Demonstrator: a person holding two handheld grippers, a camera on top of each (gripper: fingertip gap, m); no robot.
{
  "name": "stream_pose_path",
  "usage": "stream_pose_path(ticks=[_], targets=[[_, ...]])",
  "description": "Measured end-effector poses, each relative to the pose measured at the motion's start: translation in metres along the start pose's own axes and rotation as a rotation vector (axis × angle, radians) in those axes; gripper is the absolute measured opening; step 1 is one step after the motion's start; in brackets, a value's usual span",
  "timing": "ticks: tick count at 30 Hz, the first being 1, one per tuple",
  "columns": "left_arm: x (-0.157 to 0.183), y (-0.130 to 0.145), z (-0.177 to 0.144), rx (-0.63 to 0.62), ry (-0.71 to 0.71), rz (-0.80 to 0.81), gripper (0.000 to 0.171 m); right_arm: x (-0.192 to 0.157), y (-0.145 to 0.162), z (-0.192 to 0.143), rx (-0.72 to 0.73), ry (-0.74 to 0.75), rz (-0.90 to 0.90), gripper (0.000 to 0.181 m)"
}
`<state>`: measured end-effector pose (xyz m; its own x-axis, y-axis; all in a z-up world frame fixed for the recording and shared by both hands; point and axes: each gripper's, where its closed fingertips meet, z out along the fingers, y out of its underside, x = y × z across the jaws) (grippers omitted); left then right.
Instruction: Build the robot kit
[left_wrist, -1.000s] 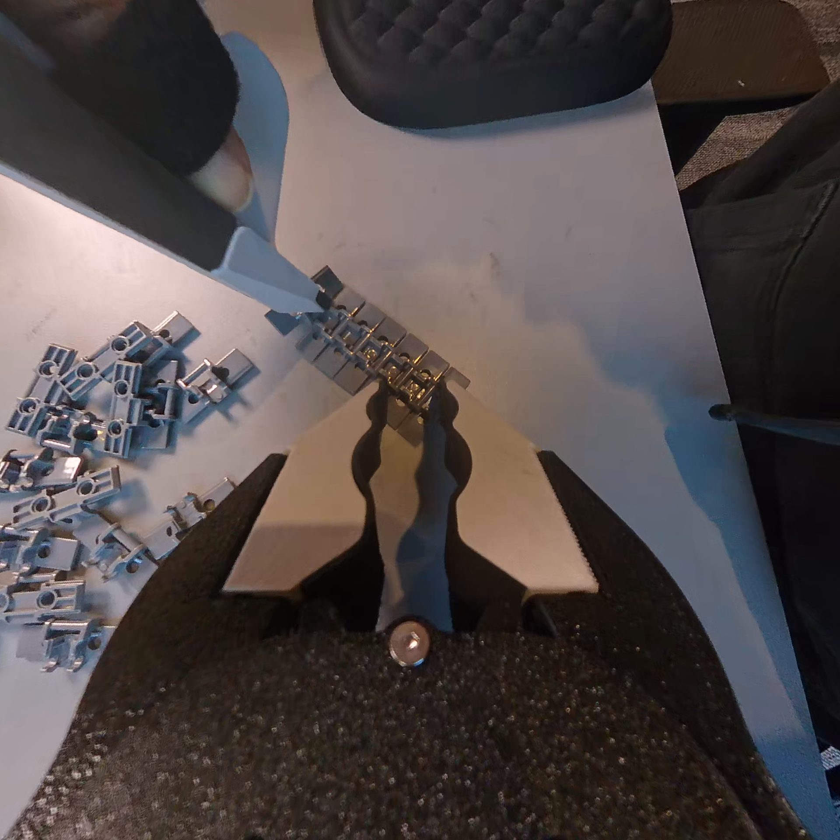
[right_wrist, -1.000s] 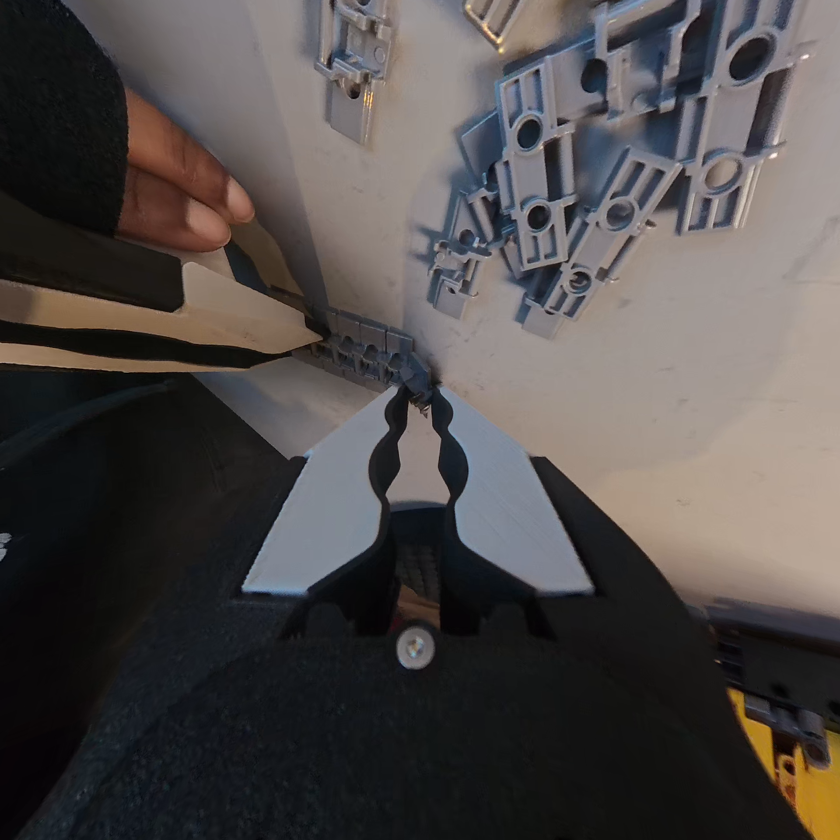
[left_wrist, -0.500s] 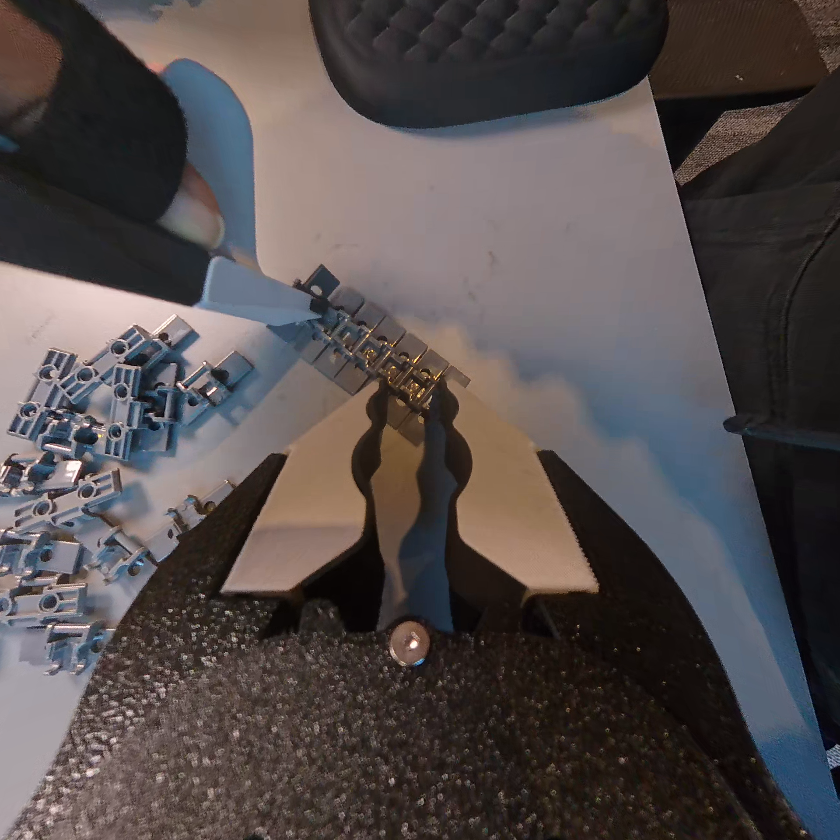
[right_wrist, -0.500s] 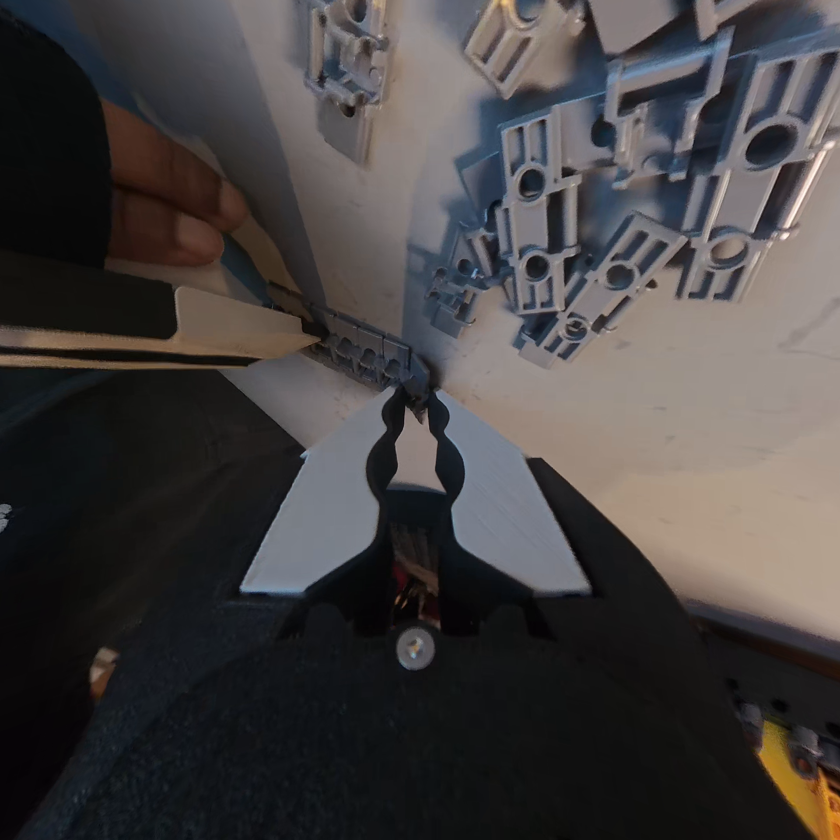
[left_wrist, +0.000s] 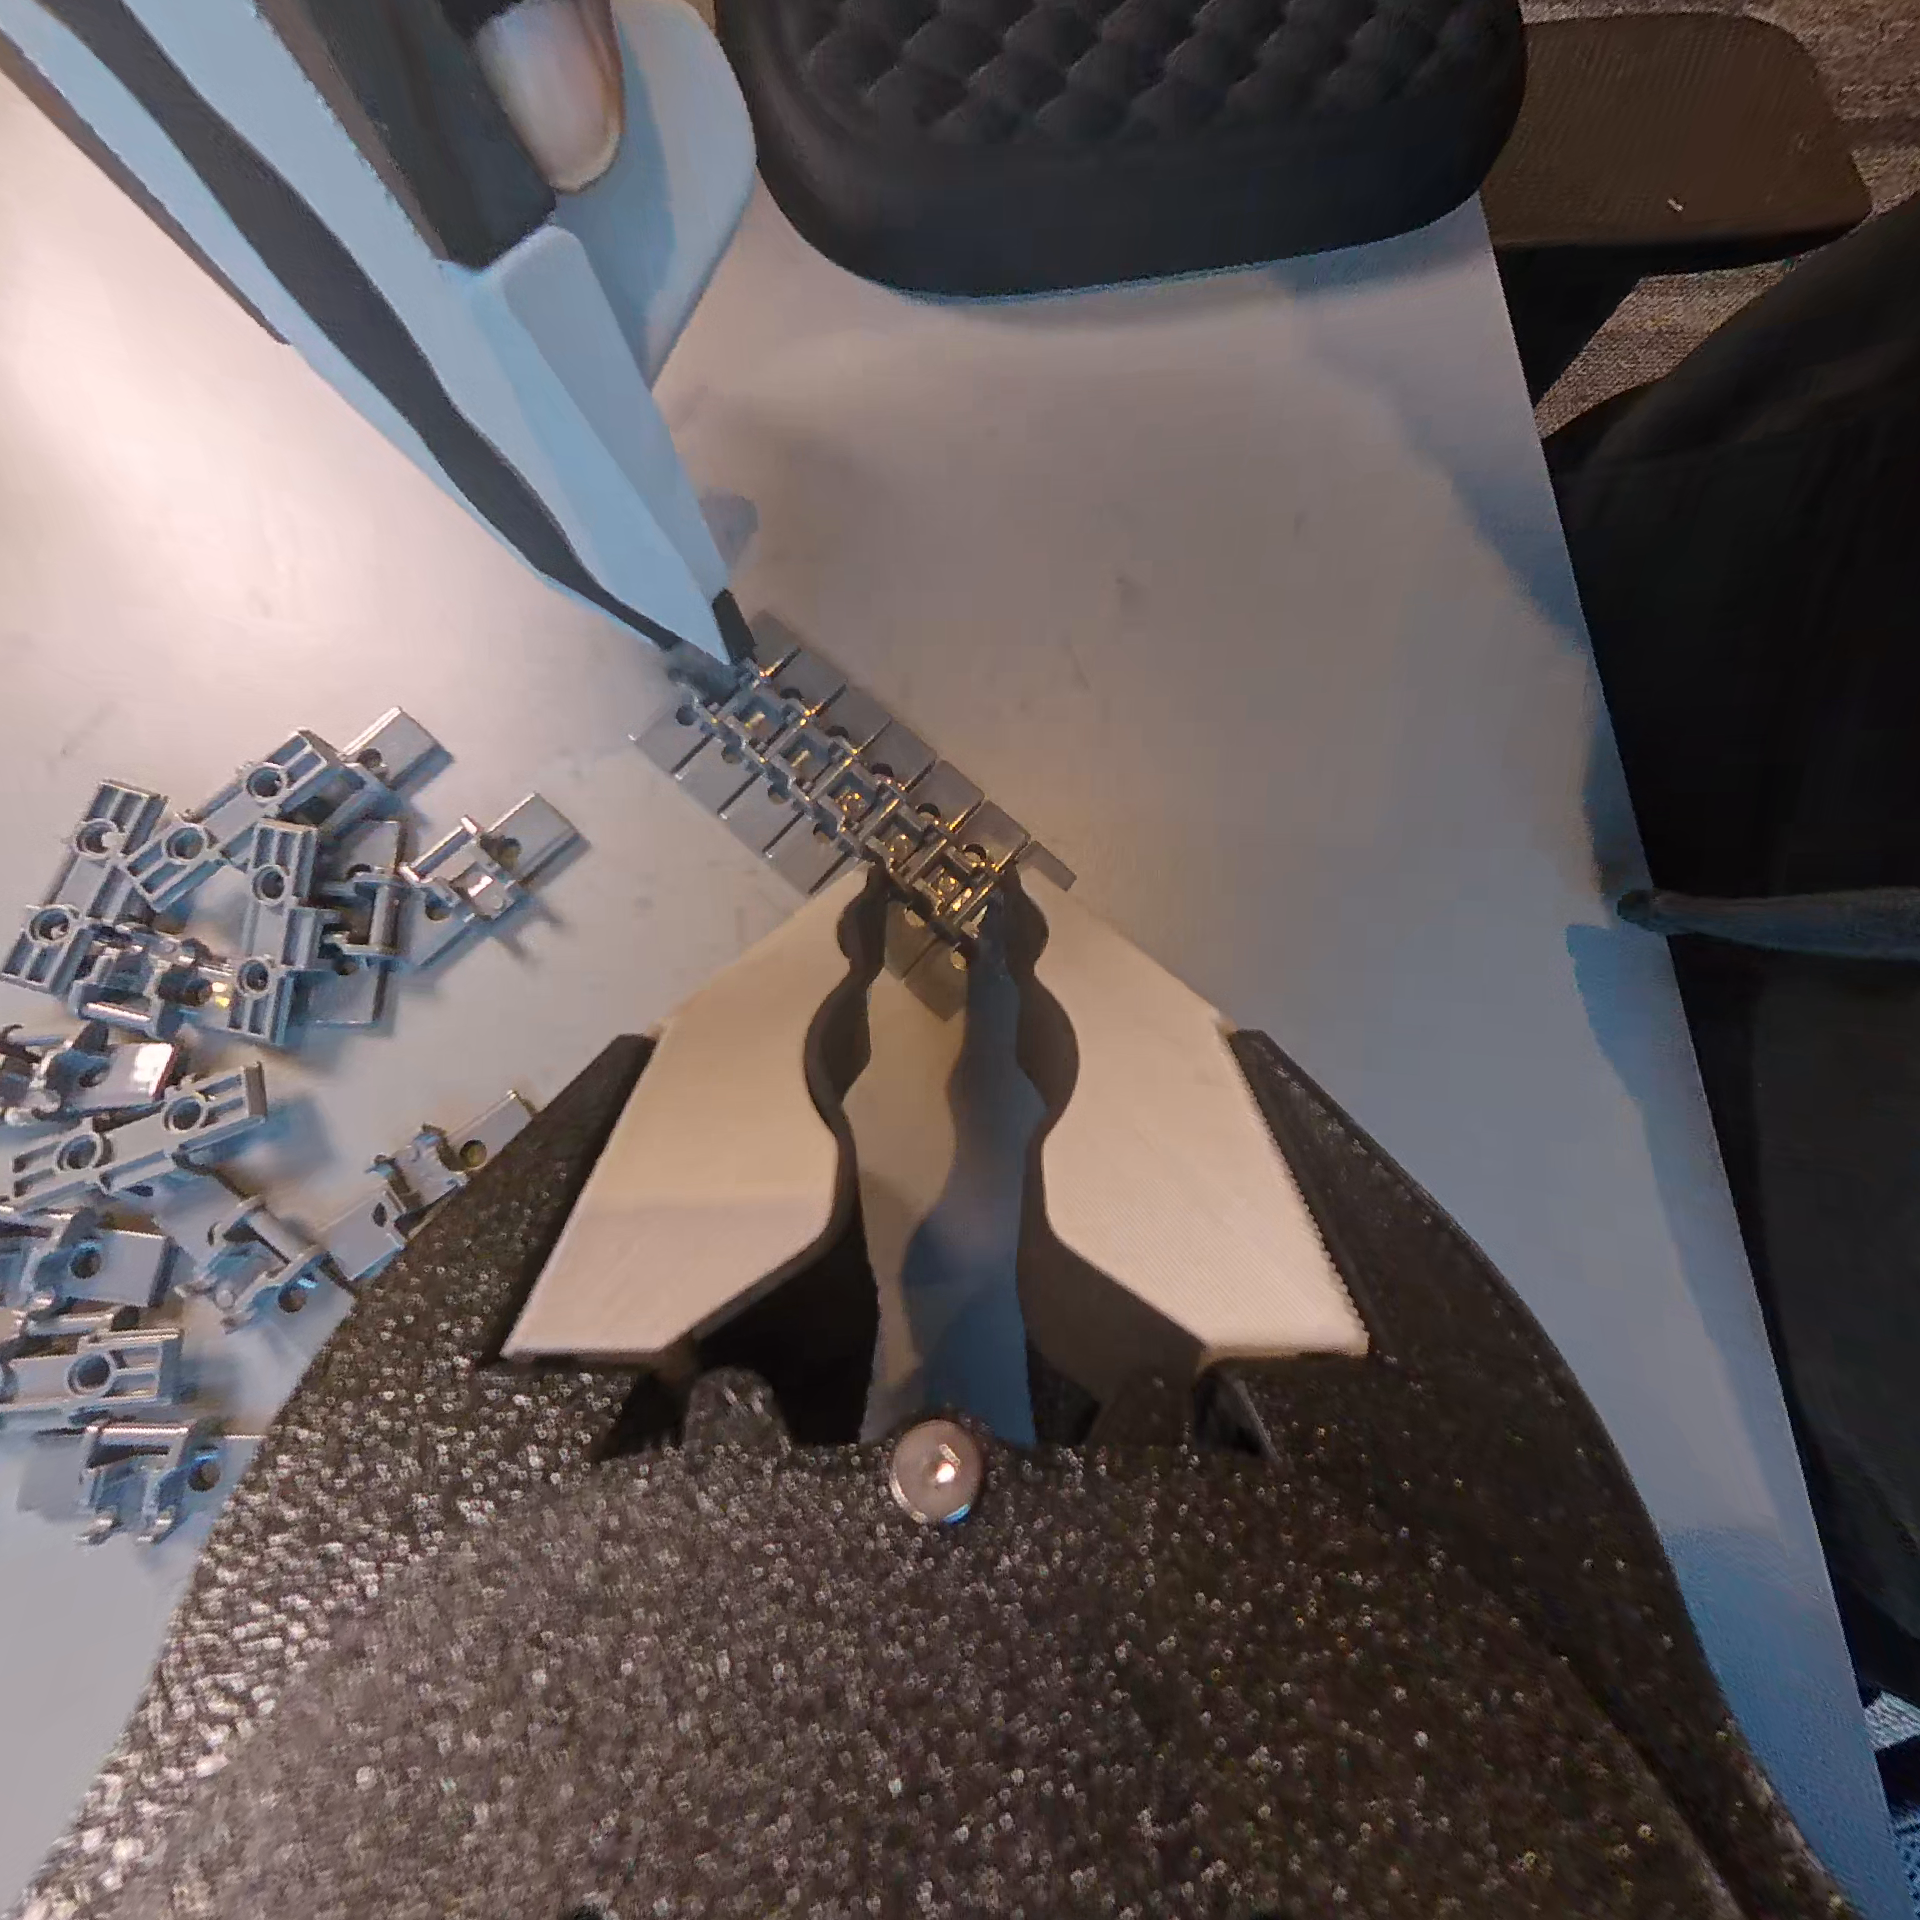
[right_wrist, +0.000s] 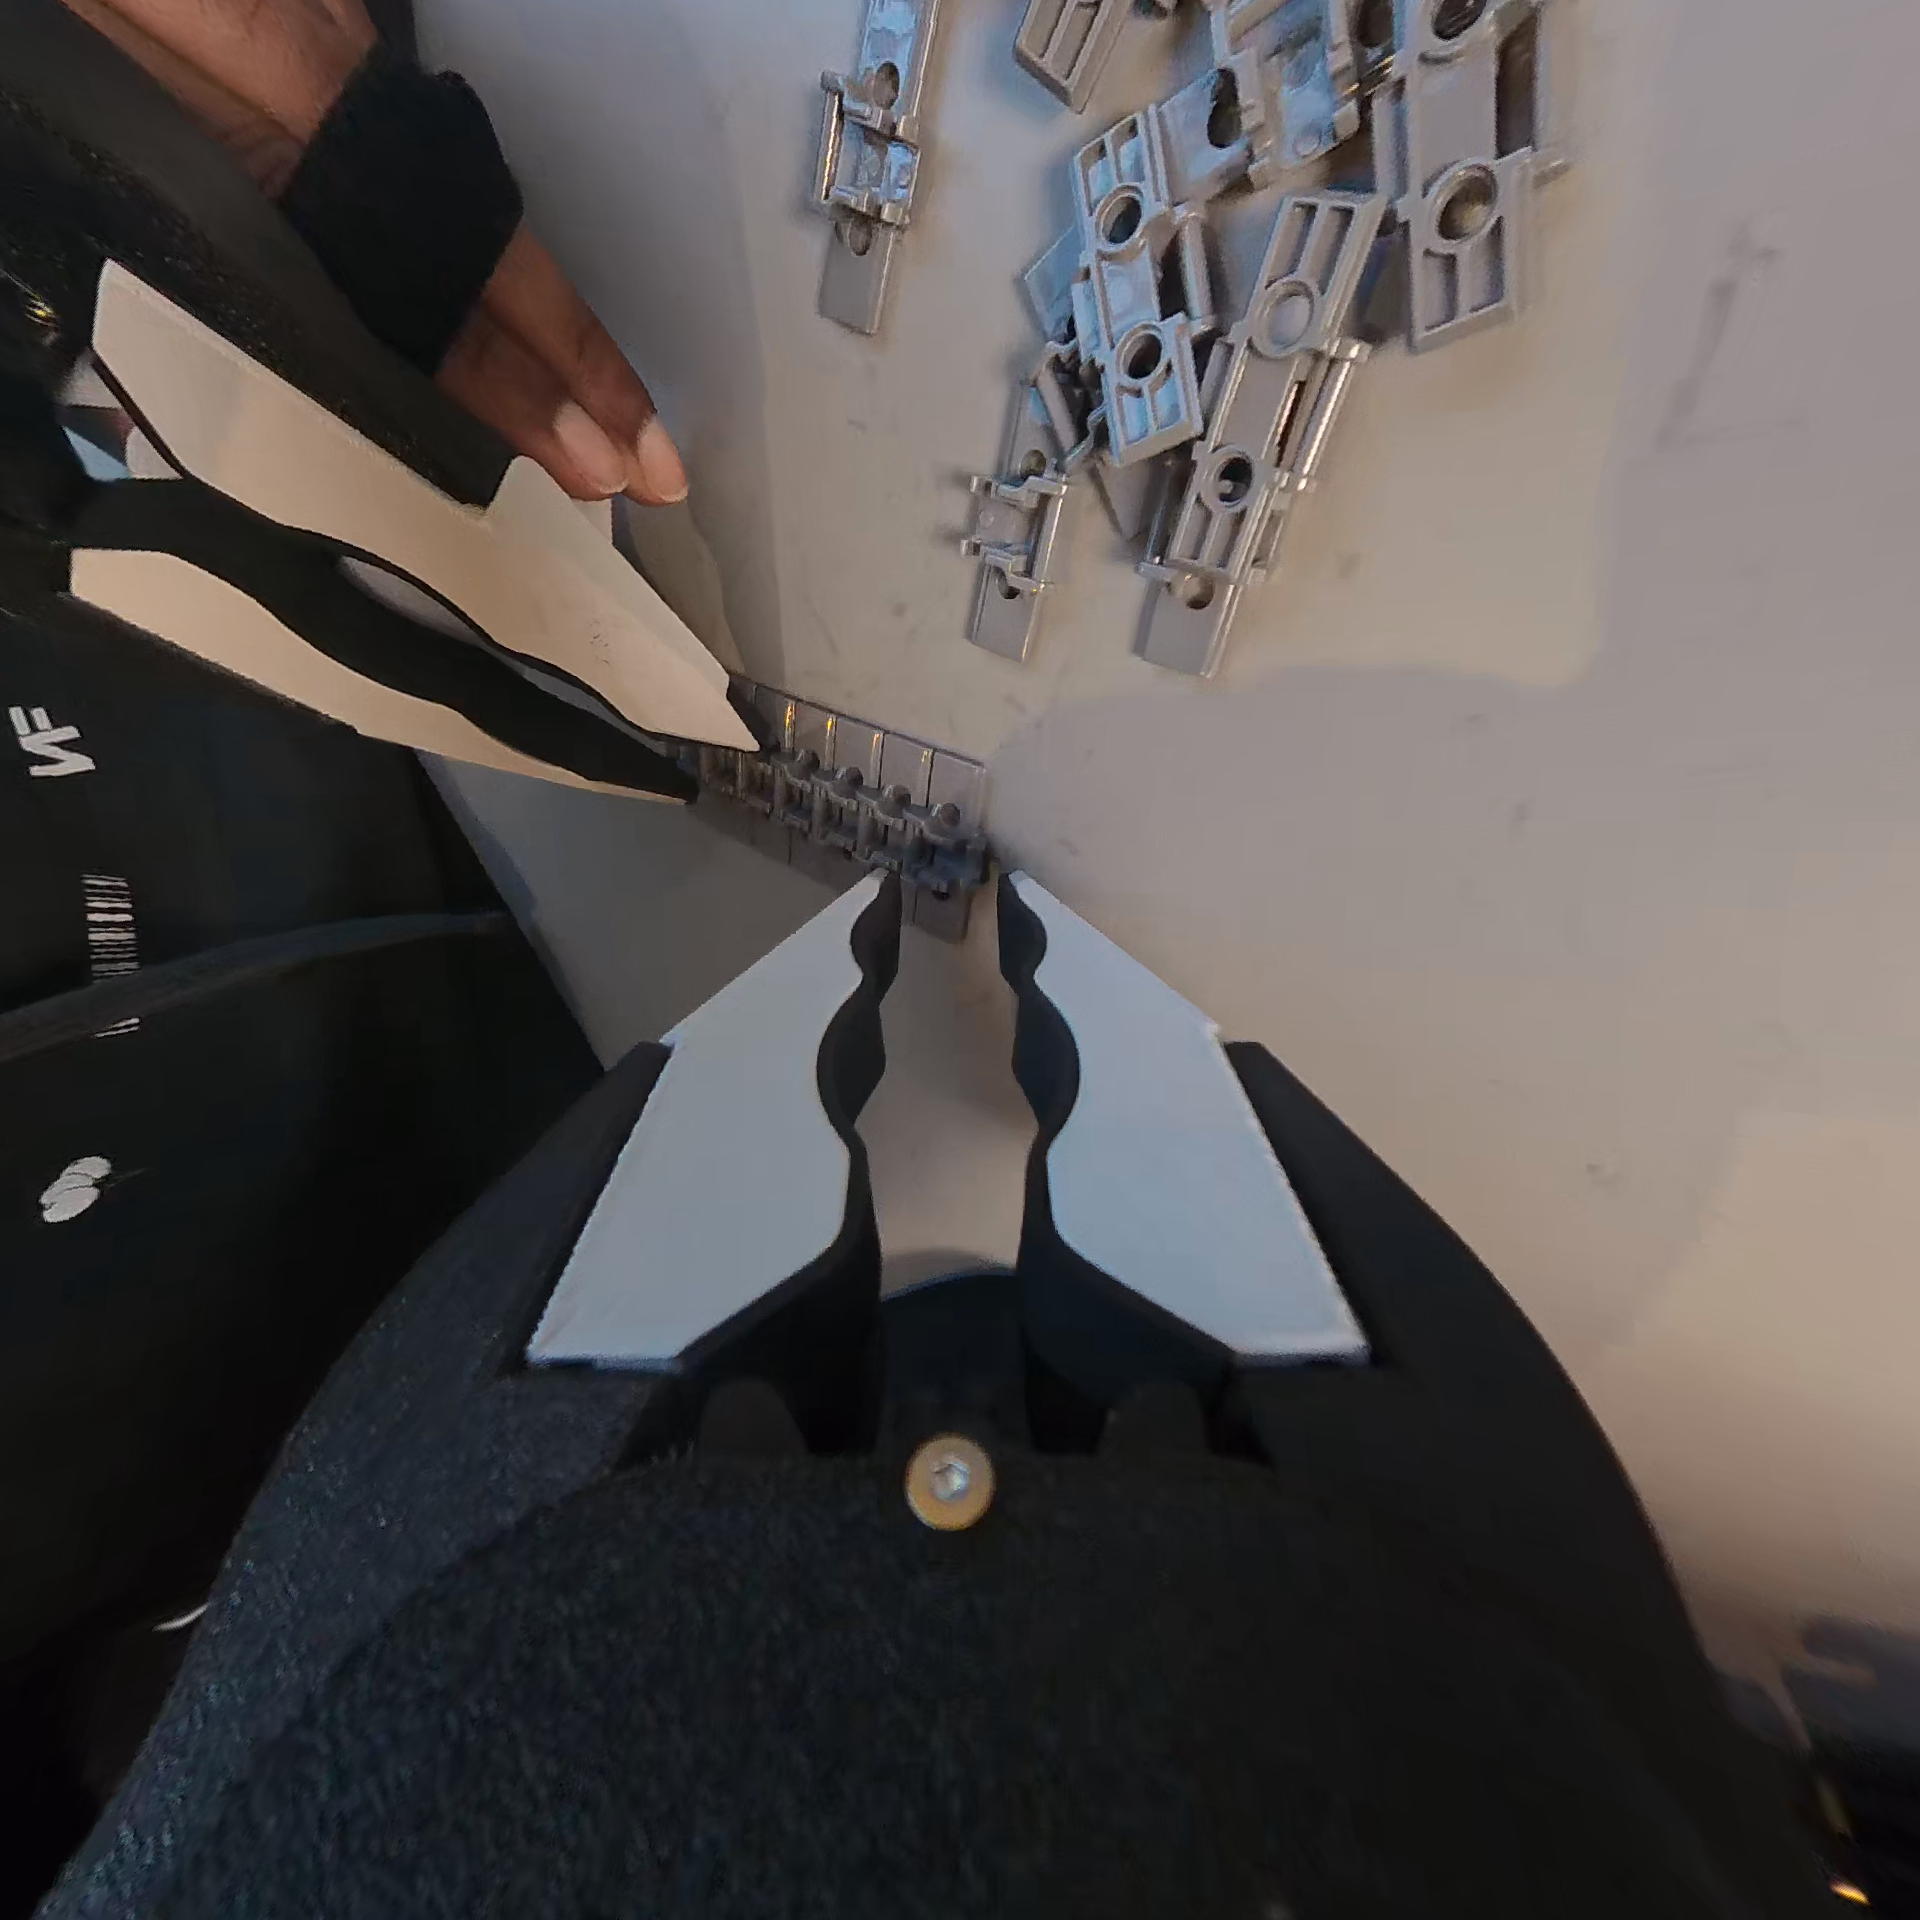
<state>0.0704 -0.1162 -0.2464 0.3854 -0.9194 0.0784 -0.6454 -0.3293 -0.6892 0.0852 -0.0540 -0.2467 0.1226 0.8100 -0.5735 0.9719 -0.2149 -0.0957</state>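
Left tool pinches one end of grey link chain, which lies flat on white desk. Right tool spread, tips flanking other end link, not clamped. Loose links heaped just beside chain. Judgement: steady chain with left pinch, centre end link between right tips before squeezing, avoid nudging heap.

Lighting was dim and mixed: warm patches and cool blue shadows lay across the worktop. Metallic glints showed on the grey links. Strong wide-angle bending affected both views' edges. The right wrist view's lower corners were dark and soft.
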Motion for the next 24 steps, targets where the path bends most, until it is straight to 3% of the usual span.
stream_pose_path(ticks=[11,19,24], targets=[[0.0001,0.0000,0.0001,0.003,0.001,0.001,0.021,0.0016,-0.0024,0.0035,-0.035,0.262,-0.172,0.015],[0.0003,0.0002,0.0000,0.002,0.011,-0.003,0.021,-0.0009,-0.0031,0.0044,-0.056,0.299,-0.199,0.013],[-0.0030,0.0081,-0.0082,-0.027,0.029,-0.001,0.019,-0.0035,-0.0042,0.0045,0.080,0.226,-0.227,0.020]])
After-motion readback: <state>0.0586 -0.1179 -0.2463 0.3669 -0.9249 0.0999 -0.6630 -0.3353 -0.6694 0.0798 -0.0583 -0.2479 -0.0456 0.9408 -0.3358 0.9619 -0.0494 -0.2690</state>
